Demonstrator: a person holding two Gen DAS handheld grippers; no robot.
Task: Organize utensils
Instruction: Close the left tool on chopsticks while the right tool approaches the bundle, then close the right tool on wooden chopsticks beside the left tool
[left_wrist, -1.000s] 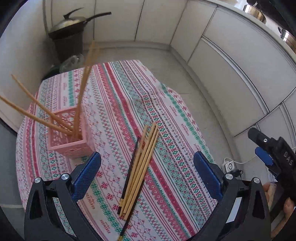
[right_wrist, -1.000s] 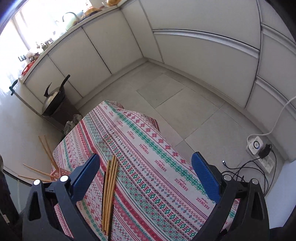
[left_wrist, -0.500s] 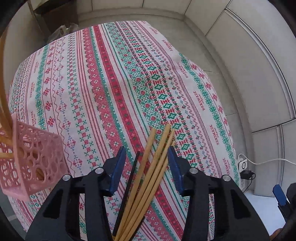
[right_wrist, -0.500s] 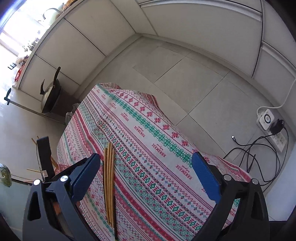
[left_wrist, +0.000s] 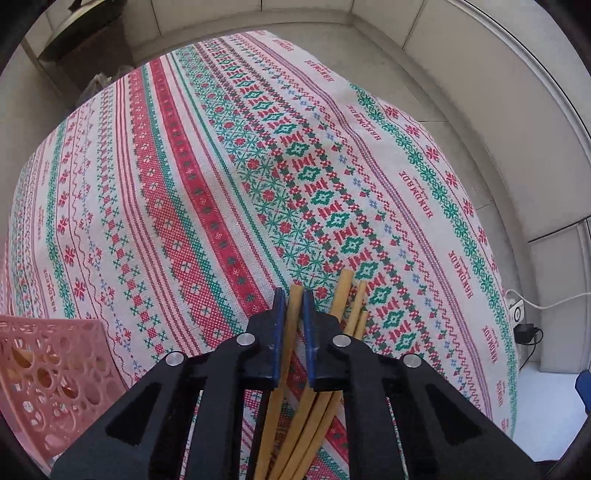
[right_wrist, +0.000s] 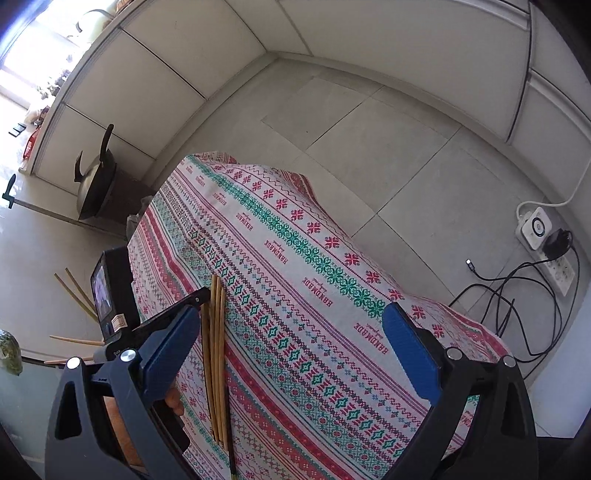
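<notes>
Chopsticks (left_wrist: 334, 373), bamboo, are lying bundled on the surface w/ patterned tablecloth (left_wrist: 229, 177), near its front edge. Left claw (left_wrist: 294, 306) is closing its jaws on one chopstick (left_wrist: 293, 317) at the bundle's left side; the stick is sitting between the blue pads, rest of bundle fanning just beside to the right. Pink perforated basket (left_wrist: 51, 384) is standing on the surface at lower left, more chopsticks poking from it. Right claw (right_wrist: 291, 347) is hanging wide open above the cloth, gripping nothing.
</notes>
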